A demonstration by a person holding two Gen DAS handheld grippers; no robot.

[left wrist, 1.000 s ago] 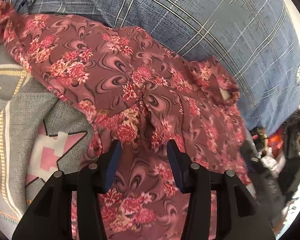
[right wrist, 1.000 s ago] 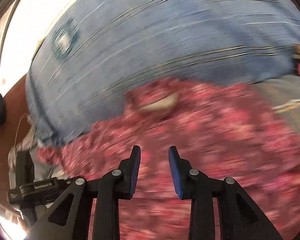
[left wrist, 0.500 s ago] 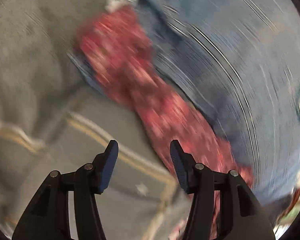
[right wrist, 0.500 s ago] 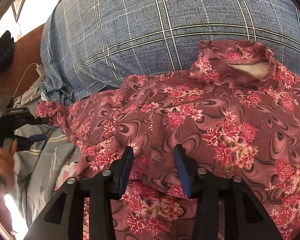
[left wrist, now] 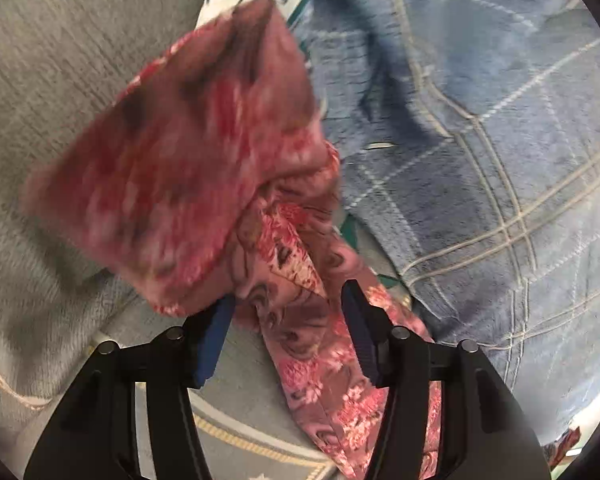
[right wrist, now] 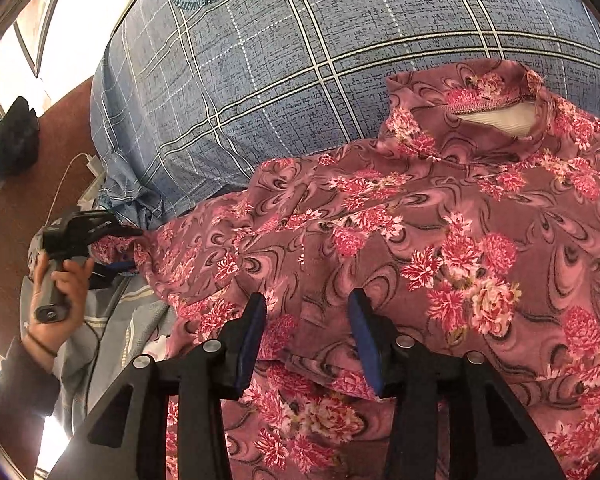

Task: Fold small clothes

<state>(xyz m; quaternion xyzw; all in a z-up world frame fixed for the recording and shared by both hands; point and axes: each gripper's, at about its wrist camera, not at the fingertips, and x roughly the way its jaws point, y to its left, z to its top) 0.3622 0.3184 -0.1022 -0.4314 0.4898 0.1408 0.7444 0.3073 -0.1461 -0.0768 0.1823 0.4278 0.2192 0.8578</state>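
A maroon floral top [right wrist: 440, 240] lies spread on the bed, its collar [right wrist: 496, 108] against a blue plaid pillow. My right gripper [right wrist: 308, 328] is open, its fingers resting over the body of the top. In the left wrist view, my left gripper [left wrist: 288, 320] is open with the top's sleeve [left wrist: 204, 168] running between its fingers; the sleeve end is blurred. From the right wrist view the left gripper [right wrist: 116, 240] sits at the sleeve's end at far left, held by a hand.
A blue plaid pillow [right wrist: 284, 64] fills the back; it also shows in the left wrist view [left wrist: 500, 160]. A grey bedspread [left wrist: 40, 120] with gold stripes lies under the sleeve. A white charger and cable [right wrist: 88, 168] sit on the brown floor beside a dark bag [right wrist: 8, 144].
My left gripper has swung from over the body of the top out to the sleeve end. My right gripper has moved down close over the body of the top.
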